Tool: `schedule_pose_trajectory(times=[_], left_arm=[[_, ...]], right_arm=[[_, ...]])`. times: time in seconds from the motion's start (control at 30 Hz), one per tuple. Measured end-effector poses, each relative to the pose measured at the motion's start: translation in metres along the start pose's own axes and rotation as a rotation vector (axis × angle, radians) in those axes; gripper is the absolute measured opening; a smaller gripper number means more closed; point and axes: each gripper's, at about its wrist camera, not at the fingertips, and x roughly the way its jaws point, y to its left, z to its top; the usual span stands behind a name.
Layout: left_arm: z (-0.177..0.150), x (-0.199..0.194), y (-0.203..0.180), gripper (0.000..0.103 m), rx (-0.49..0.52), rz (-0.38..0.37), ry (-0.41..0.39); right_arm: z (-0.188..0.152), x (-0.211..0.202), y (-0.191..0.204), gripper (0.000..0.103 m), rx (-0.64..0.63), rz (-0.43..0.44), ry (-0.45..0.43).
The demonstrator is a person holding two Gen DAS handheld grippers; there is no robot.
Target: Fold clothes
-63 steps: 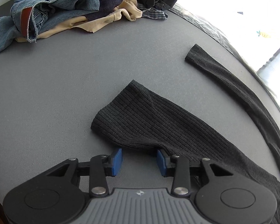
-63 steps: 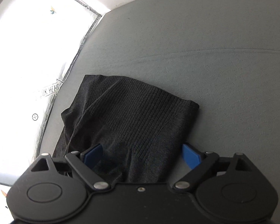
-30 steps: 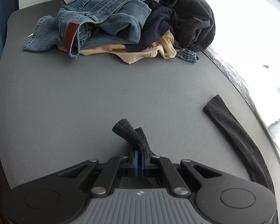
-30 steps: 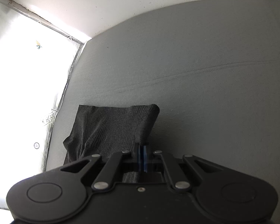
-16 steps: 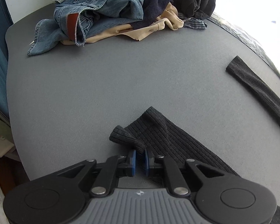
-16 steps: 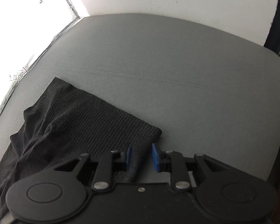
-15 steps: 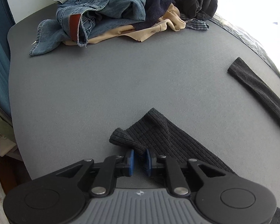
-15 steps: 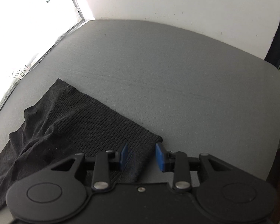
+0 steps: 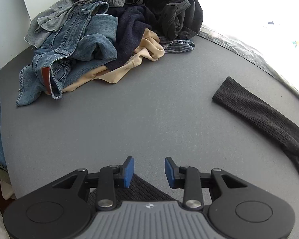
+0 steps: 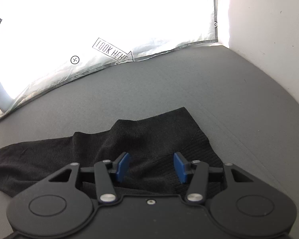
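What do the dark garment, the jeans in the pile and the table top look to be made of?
Dark garment: ribbed knit, matte charcoal, fine parallel ribs; the fibre is unclear. Jeans: blue denim, faded, with stitched seams and a frayed hem. Table top: matte grey with fine grain, perhaps felt or foam covering.

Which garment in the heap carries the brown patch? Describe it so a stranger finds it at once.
Look to the clothes pile at the far end of the grey table. On its near left side lie the blue jeans; they alone are denim, with a brown leather waistband patch.
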Motion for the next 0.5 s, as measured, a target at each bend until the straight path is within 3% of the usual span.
schedule_pose_trajectory(times=[0.23, 0.27, 0.3, 0.33, 0.5], left_arm=[[0.02, 0.008, -0.085, 0.037, 0.142, -0.112, 0.006], [0.021, 0.008, -0.098, 0.038, 0.176, -0.125, -0.005], [0.02, 0.01, -0.111, 0.039, 0.208, -0.136, -0.015], [0.02, 0.012, -0.124, 0.042, 0.24, -0.148, -0.026], [0.017, 0.026, -0.181, 0.044, 0.36, -0.209, -0.07]], right_arm=[[0.039, 0.07, 0.03, 0.049, -0.062, 0.066, 0.122], [0.041, 0.075, 0.035, 0.041, -0.092, 0.05, 0.119], [0.043, 0.075, 0.039, 0.014, -0.127, 0.033, 0.111], [0.045, 0.075, 0.041, 0.003, -0.152, 0.029, 0.106], [0.06, 0.077, 0.034, 0.003, -0.126, 0.035, 0.051]])
